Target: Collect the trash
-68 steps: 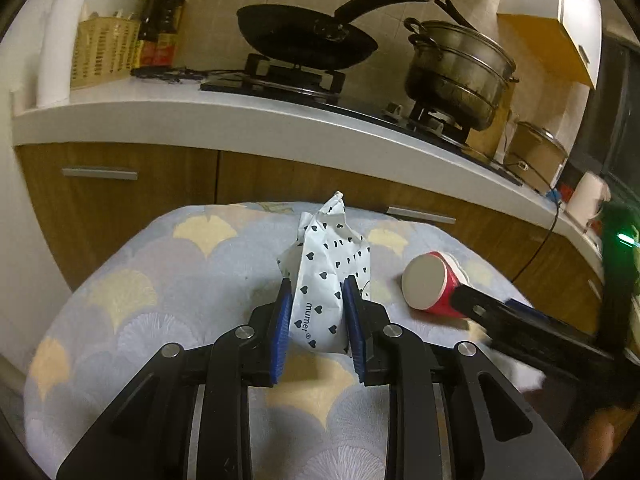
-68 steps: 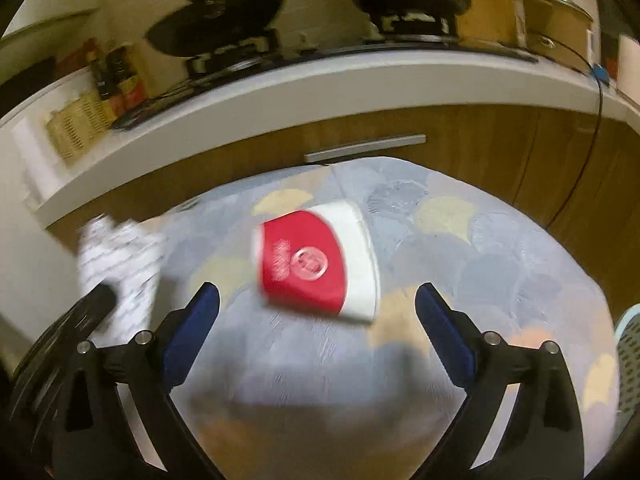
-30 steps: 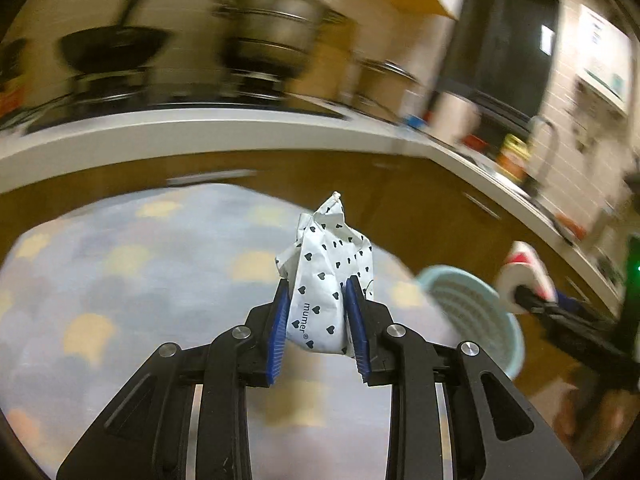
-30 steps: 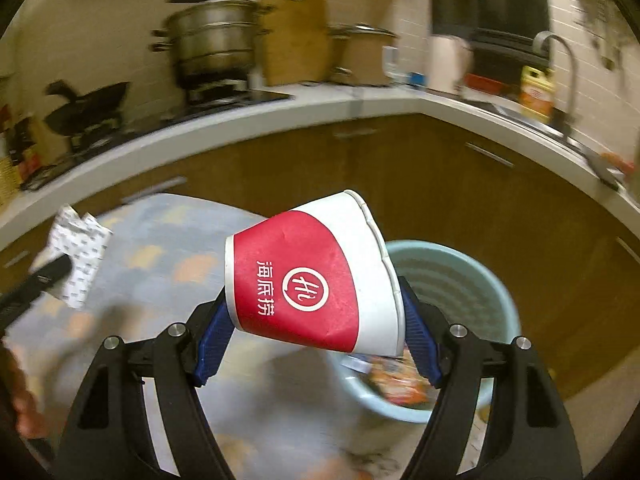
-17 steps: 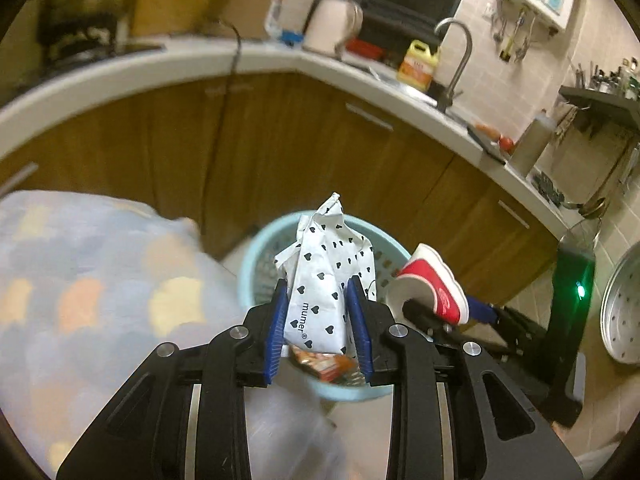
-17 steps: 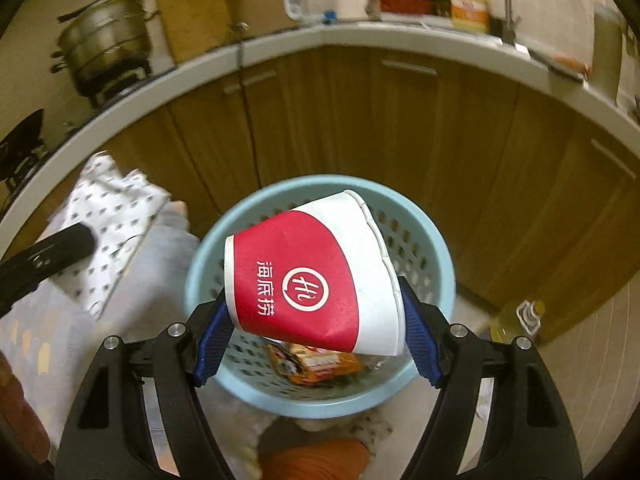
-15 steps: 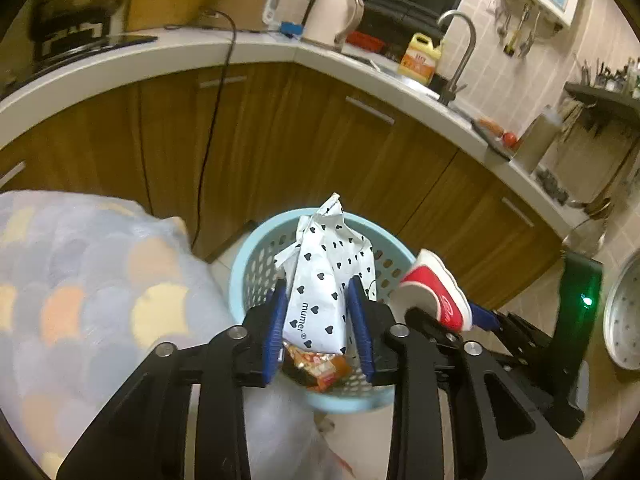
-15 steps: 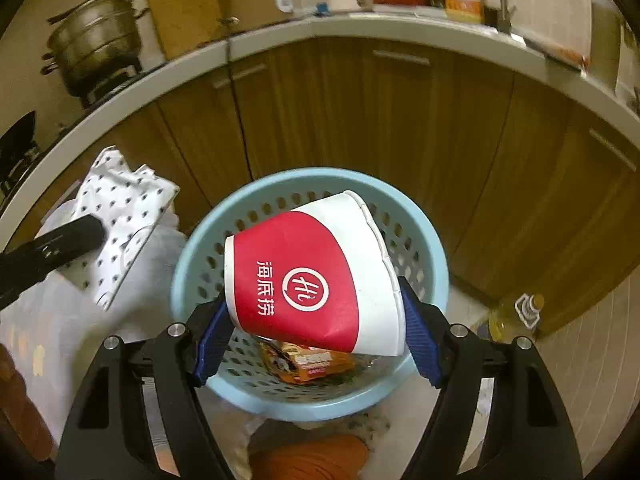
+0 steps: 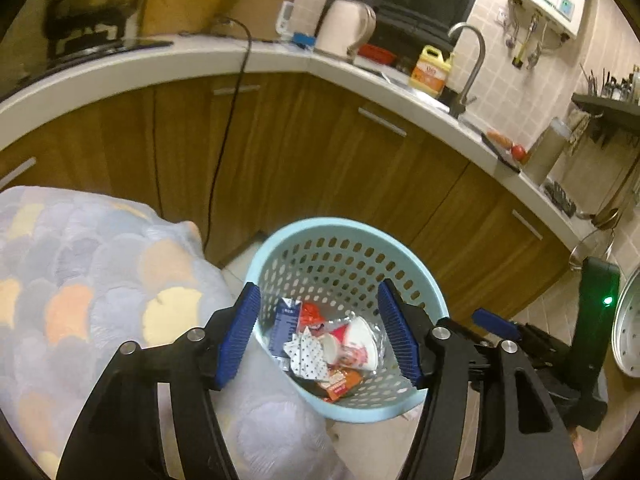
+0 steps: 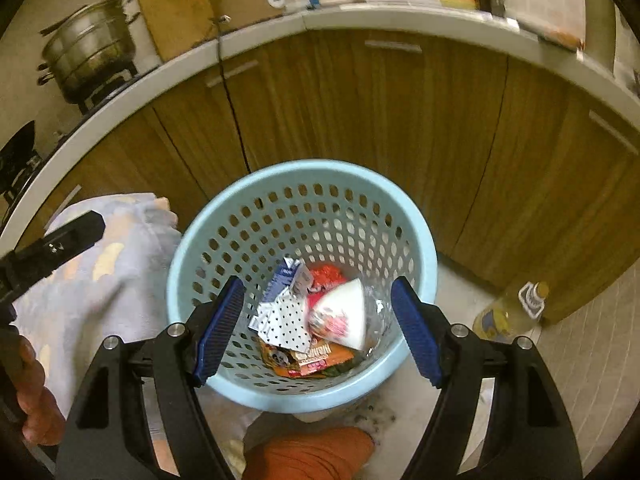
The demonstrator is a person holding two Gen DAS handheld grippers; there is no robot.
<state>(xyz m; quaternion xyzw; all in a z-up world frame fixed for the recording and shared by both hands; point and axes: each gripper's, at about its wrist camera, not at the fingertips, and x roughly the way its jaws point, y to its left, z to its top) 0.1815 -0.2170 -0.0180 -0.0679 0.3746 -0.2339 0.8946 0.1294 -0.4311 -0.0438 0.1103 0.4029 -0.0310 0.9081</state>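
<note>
Both the left tool (image 9: pixel 320 328) and right tool (image 10: pixel 318 326) hung apart and empty over the basket (image 10: pixel 420 240), where a careless dip risked knocking it over and spilling the cup (image 10: pixel 344 316).

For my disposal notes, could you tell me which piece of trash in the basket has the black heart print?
The crumpled white wrapper, left of the red-and-white paper cup in the blue basket; the other trash has no such print.

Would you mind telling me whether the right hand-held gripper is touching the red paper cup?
Apart. The right wrist view shows the right hand-held gripper open above the blue basket, while the red paper cup lies at the bottom among other trash, clear of both pads.
</note>
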